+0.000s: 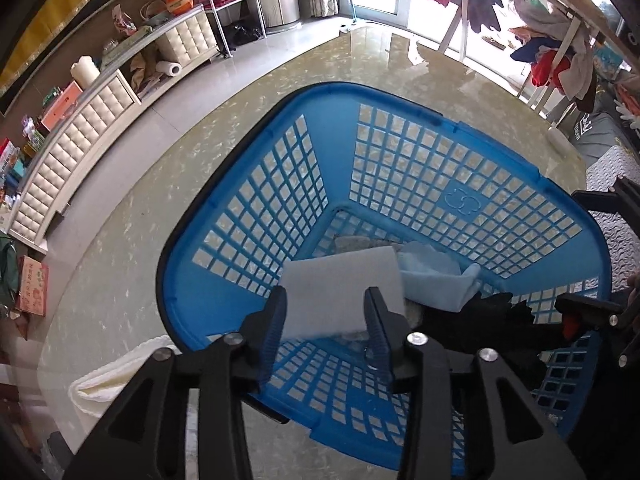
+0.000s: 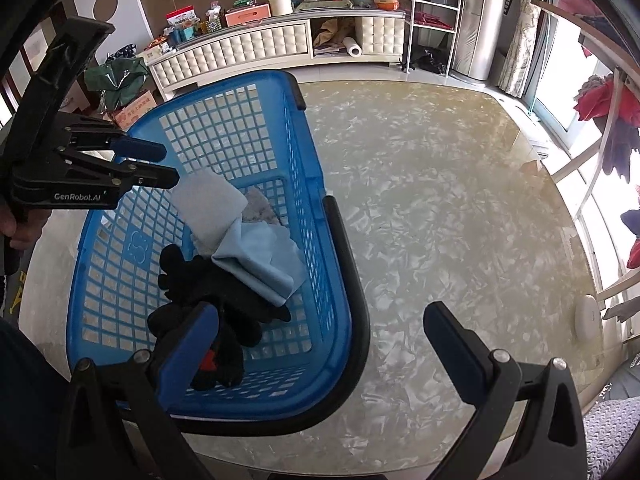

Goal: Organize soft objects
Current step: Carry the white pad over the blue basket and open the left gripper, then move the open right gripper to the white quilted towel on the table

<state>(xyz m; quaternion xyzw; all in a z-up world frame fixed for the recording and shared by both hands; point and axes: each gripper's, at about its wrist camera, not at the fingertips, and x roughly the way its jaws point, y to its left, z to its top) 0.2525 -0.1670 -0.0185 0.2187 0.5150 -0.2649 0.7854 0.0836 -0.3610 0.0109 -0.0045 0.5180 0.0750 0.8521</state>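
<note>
Basket (image 1: 400,152) is the reference: blue plastic lattice, black rim, sitting on the marbled bench (image 2: 440,200). Left tool (image 1: 326,320) hangs over the basket's near wall, fingers apart, with a white foam-like pad (image 1: 340,292) lying between and just past the tips; the right wrist view shows the pad's upper corner right at the tips, but contact is hard to confirm, so no clamp is visible. Inside the basket, on its floor: pale blue cloth (image 2: 260,264) next to the white pad and partly under it, grey fuzzy piece (image 2: 258,208) behind them toward the far wall, black glove (image 2: 208,292) at the end of the basket nearest the right tool. Right tool (image 2: 324,344) is wide open, one finger over the basket's interior above the glove, the other outside the rim over bare bench; nothing between them. Something small and red shows beside the glove under that inner finger; can't tell what it is. Outside the basket, a cream folded towel (image 1: 116,376) lies on the bench just beside its near-left corner in the left wrist view. Beyond the basket, past the bench edge: a white tufted cabinet (image 2: 260,48) loaded with clutter.
</note>
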